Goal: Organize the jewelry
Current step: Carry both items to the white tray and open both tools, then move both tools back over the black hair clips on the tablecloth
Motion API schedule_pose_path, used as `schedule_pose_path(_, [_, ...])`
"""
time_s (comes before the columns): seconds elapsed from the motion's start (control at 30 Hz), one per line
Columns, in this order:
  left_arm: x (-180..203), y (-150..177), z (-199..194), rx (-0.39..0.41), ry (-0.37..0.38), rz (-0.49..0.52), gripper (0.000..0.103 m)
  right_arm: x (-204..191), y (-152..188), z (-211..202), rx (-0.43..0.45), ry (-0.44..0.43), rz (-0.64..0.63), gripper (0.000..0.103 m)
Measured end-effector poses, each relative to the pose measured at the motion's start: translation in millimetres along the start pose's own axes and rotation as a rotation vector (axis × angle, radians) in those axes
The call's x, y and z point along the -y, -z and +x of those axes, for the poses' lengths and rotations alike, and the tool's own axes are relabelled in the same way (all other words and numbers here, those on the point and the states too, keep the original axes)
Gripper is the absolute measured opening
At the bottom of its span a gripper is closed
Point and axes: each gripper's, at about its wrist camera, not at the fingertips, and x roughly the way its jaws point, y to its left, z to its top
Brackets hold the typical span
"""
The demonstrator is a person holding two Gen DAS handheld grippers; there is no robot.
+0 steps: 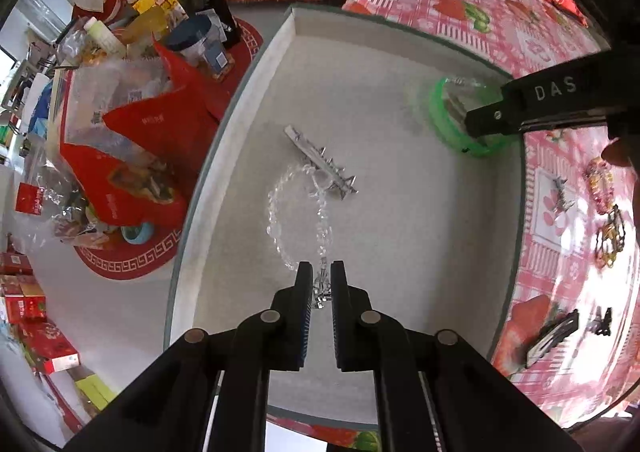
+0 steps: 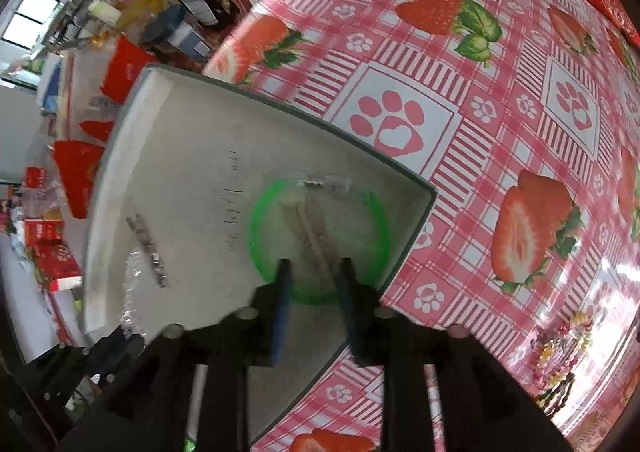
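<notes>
The left claw (image 1: 321, 284) is pinched on the clear bead bracelet (image 1: 298, 220), whose loop lies ahead of it in the white box (image 1: 248, 100) and touches a silver hair clip (image 1: 320, 162). The right claw (image 2: 316, 272) is open – a green bangle (image 2: 318, 240) lies under its tips.

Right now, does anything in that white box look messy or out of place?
Slightly: the clear bead bracelet lies tangled under the silver hair clip instead of apart. The green bangle sits alone in the box's corner.
</notes>
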Motion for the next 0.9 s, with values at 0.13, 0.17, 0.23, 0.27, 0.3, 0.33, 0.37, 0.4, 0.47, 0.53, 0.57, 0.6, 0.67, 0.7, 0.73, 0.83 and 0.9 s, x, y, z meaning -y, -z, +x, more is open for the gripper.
schedule_pose_path(0.13, [-0.4,-5.2,-10.4,0.019,0.037,-0.007,0.014,1.9,8.4,-21.6,0.038,-0.022,0.011,0.048])
schedule_pose_path(0.17, [0.9,-7.0,-12.9,0.026,0.038,-0.001,0.014,4.3,11.9,-29.2,0.052,-0.022,0.019,0.048])
schedule_pose_path(0.23, [4.1,-9.8,-16.3,0.034,0.036,0.012,0.015,11.7,18.7,-41.2,0.072,-0.027,0.037,0.048])
schedule_pose_path(0.27, [6.2,-10.3,-16.6,0.034,0.037,0.016,0.046,15.2,22.5,-45.4,0.077,-0.027,0.047,0.048])
schedule_pose_path(0.3, [8.4,-12.1,-17.9,0.032,0.038,0.019,0.077,20.8,27.0,-50.3,0.081,-0.024,0.06,0.048])
schedule_pose_path(0.33, [10.3,-12.5,-21.3,0.044,0.025,0.015,0.103,25.8,32.5,-54.0,0.084,-0.021,0.073,0.048])
schedule_pose_path(0.37, [11.0,-14.0,-23.0,0.056,0.021,0.02,0.103,31.1,37.9,-57.5,0.085,-0.017,0.087,0.048])
schedule_pose_path(0.4, [12.3,-15.3,-23.0,0.056,0.026,0.03,0.103,35.1,41.9,-60.0,0.084,-0.012,0.099,0.048])
schedule_pose_path(0.47, [18.2,-18.4,-23.9,0.055,0.034,0.053,0.103,45.4,54.7,-67.0,0.086,0.0,0.121,0.048])
schedule_pose_path(0.53, [24.1,-21.1,-26.9,0.061,0.025,0.075,0.103,51.4,66.2,-70.5,0.086,0.011,0.14,0.048])
schedule_pose_path(0.57, [27.4,-23.0,-28.5,0.066,0.025,0.088,0.103,57.1,73.3,-72.5,0.082,0.018,0.154,0.048])
schedule_pose_path(0.6, [31.4,-25.1,-31.7,0.068,0.023,0.094,0.103,62.9,79.3,-74.3,0.079,0.021,0.168,0.049])
schedule_pose_path(0.67, [37.2,-28.3,-36.5,0.067,0.025,0.106,0.103,71.6,89.8,-75.7,0.073,0.026,0.191,0.051])
schedule_pose_path(0.7, [40.3,-31.6,-37.1,0.064,0.016,0.11,0.103,77.5,96.7,-77.6,0.078,0.032,0.211,0.054])
schedule_pose_path(0.73, [42.3,-32.8,-37.9,0.062,0.012,0.113,0.103,82.6,103.2,-79.5,0.076,0.035,0.225,0.055])
schedule_pose_path(0.83, [50.2,-36.6,-41.3,0.056,0.016,0.128,0.103,98.7,119.8,-86.0,0.076,0.044,0.272,0.058])
schedule_pose_path(0.9, [56.6,-37.4,-44.2,0.058,0.022,0.147,0.103,113.0,135.5,-93.1,0.078,0.049,0.314,0.069])
